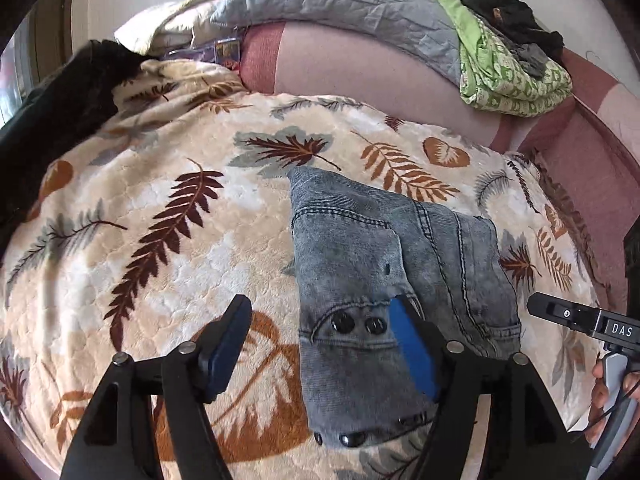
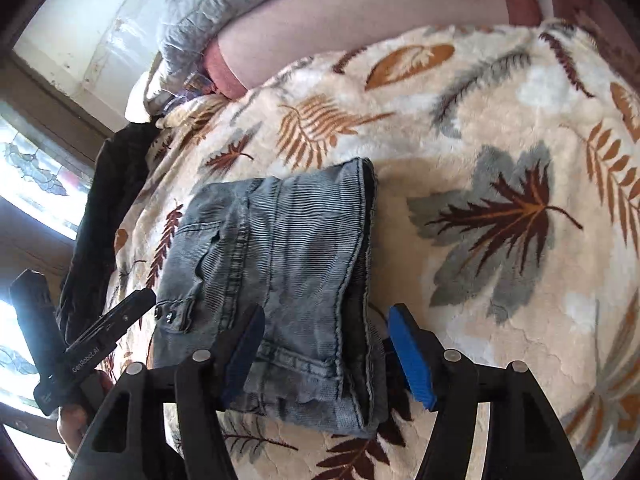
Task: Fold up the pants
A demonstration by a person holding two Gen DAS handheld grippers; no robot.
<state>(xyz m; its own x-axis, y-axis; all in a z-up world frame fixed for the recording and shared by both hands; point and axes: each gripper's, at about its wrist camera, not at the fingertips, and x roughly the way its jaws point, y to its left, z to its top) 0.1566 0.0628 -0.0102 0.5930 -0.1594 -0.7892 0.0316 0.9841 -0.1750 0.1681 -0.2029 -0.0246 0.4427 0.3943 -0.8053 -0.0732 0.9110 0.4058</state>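
Grey-blue denim pants (image 1: pixel 384 280) lie folded into a compact bundle on a cream blanket with leaf prints (image 1: pixel 160 240). In the left wrist view my left gripper (image 1: pixel 320 320) is open just above the bundle's near left corner, one blue pad (image 1: pixel 412 348) over the denim, the other over the blanket. In the right wrist view the pants (image 2: pixel 280 272) lie between the spread fingers of my right gripper (image 2: pixel 326 328), which is open over the bundle's near edge. Neither gripper holds cloth. The right gripper's body shows at the left view's right edge (image 1: pixel 592 324).
A grey quilt (image 1: pixel 340 0) and a green patterned cloth pile with dark clothes (image 1: pixel 512 68) lie at the back on a pink sheet (image 1: pixel 360 68). A dark garment (image 1: pixel 60 112) lies at the far left. A window (image 2: pixel 32 184) is on the left.
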